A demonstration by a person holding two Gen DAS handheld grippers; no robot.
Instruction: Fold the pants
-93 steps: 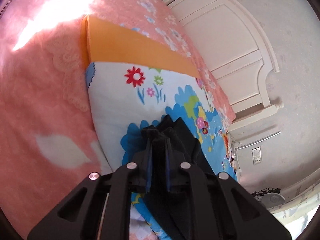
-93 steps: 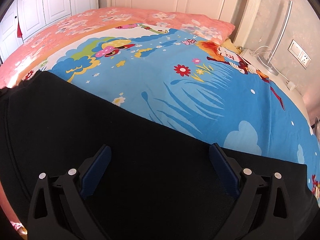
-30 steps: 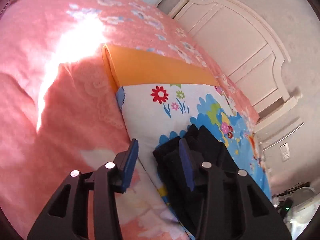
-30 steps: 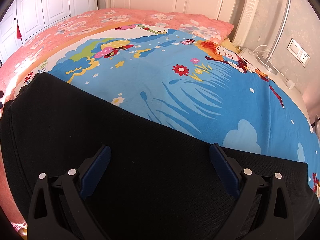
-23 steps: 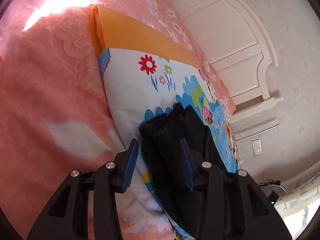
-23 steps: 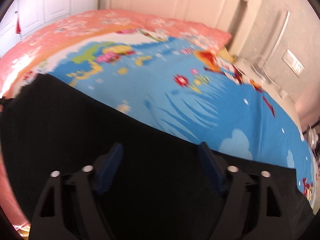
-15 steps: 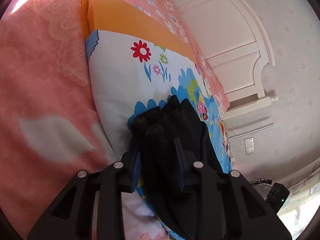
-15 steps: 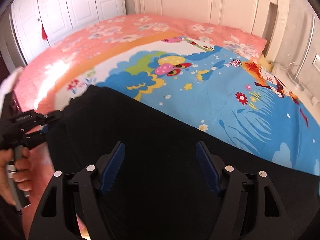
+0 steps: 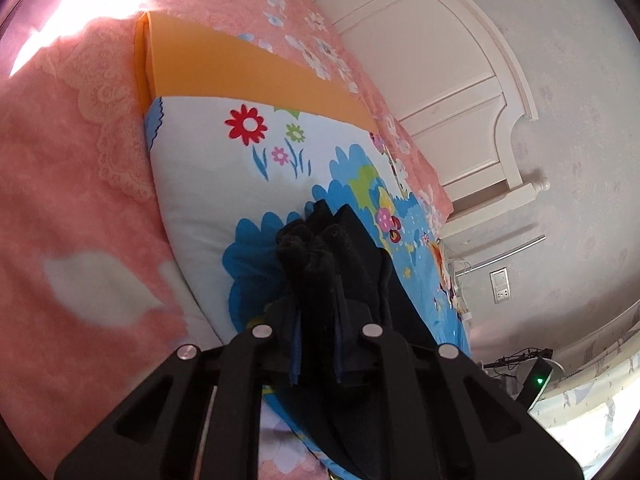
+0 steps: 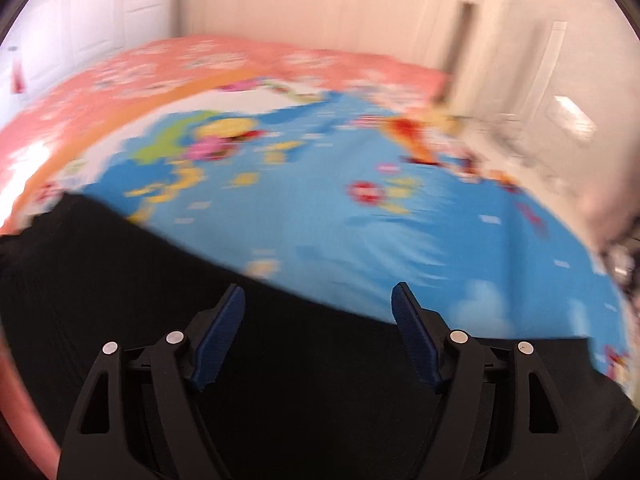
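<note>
We see the pants (image 10: 280, 380) lying on the quilt (image 10: 360, 240), which lies on the bed (image 9: 60, 200). The headboard (image 9: 440, 80) stands behind; a wall socket (image 9: 501, 286) sits to its right.

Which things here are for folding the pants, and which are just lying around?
For the job: black pants, left gripper pinching their bunched edge, right gripper open above them.

Just there: cartoon quilt, pink bedspread, white headboard.

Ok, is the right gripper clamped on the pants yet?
No: in the right wrist view the right gripper has its jaws spread wide above the black pants, with no fabric pinched between the blue pads.
</note>
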